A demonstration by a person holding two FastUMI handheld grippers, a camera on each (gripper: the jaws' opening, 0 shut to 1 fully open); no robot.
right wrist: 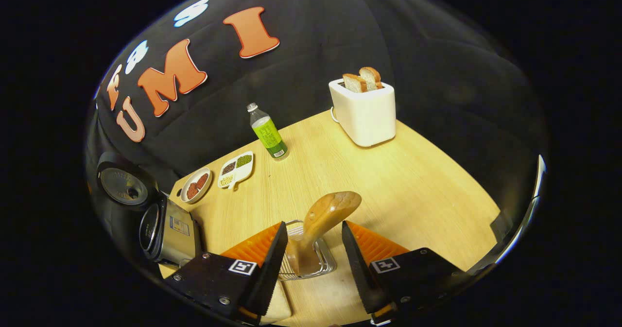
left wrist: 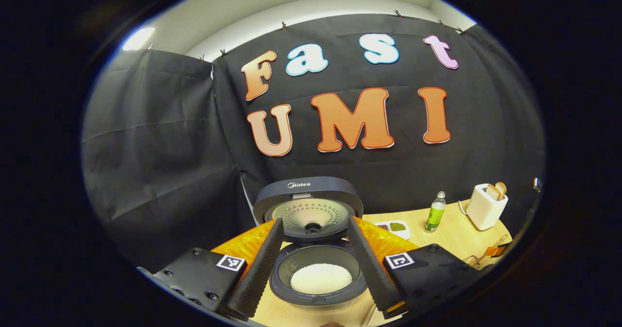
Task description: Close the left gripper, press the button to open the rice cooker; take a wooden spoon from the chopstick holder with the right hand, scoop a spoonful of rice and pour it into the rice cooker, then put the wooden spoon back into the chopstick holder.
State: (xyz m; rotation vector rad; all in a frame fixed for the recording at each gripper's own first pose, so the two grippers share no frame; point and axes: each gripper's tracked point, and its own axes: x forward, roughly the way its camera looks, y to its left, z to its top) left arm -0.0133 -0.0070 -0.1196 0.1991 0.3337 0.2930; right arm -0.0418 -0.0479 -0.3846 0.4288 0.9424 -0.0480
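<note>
Rice cooker (left wrist: 316,249) sits lid-up near the left gripper (left wrist: 313,268), rice inside, jaws released; wooden spoon (right wrist: 318,225) stands in the chopstick holder (right wrist: 311,264) between the released right gripper (right wrist: 313,264) jaws, so the task looks finished.

One rice cooker (left wrist: 311,249), one wooden spoon (right wrist: 320,225), two bread slices (right wrist: 362,80).
</note>
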